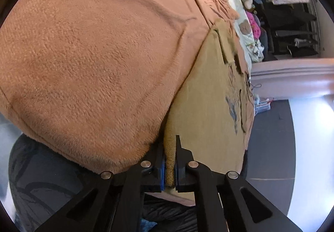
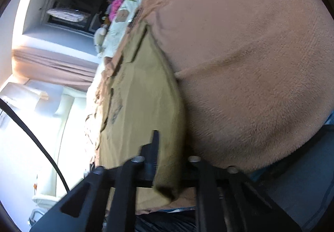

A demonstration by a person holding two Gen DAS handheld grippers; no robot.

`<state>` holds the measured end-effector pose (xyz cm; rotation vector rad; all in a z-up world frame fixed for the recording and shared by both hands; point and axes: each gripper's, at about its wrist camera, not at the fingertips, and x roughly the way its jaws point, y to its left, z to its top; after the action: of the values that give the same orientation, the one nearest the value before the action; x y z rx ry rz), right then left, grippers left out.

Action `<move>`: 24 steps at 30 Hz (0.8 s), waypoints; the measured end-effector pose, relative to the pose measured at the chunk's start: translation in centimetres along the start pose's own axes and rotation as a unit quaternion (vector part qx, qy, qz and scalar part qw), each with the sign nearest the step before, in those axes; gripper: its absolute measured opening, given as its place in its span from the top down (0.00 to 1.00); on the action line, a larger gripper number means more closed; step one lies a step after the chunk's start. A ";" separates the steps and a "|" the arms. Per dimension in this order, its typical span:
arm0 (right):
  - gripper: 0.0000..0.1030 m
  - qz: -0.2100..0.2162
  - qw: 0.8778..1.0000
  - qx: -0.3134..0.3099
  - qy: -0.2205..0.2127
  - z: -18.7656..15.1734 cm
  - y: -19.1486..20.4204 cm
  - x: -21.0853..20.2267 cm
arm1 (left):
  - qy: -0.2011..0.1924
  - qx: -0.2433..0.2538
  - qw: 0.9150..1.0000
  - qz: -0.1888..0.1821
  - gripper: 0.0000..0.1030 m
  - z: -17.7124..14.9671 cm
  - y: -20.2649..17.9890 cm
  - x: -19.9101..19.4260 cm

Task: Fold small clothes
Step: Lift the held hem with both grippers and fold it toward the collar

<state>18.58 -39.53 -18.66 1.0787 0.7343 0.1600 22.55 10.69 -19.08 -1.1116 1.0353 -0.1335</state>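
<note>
Left wrist view is showing the left gripper [image 1: 170,161] pinching the near hem of the tan shirt [image 1: 210,96], which is stretching ahead over the fleece blanket [image 1: 94,54]. The right gripper [image 2: 167,161] is clamping the same hem [image 2: 142,96]. Next, likely lifting both corners evenly and carrying them forward.

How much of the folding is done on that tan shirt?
Done: the tan shirt lies spread on the orange blanket, no finished fold visible. In hand: the left gripper is shut on one edge, and the right gripper on another. Left: carrying that edge over, then folding again.
</note>
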 end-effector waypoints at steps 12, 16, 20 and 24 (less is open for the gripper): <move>1.00 0.037 0.999 -0.003 -0.029 -0.9 4.3 -3.3 | -0.043 0.007 0.997 -0.070 0.96 -0.3 -1.7 -4.5; 1.00 0.055 0.998 -0.015 -0.034 -1.8 6.1 -4.9 | -0.054 0.016 0.994 -0.097 0.97 -0.6 -3.0 -6.4; 1.00 0.075 0.996 -0.027 -0.042 -2.6 6.9 -7.0 | -0.073 0.021 0.989 -0.124 0.97 -0.9 -4.3 -9.2; 1.00 0.095 0.994 -0.028 -0.049 -3.7 7.7 -9.1 | -0.089 0.035 0.984 -0.150 0.97 -1.6 -6.2 -11.8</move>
<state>11.20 -37.24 -8.94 1.0945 0.5346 0.2870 17.27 13.19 -7.03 -1.1872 0.6951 -0.3032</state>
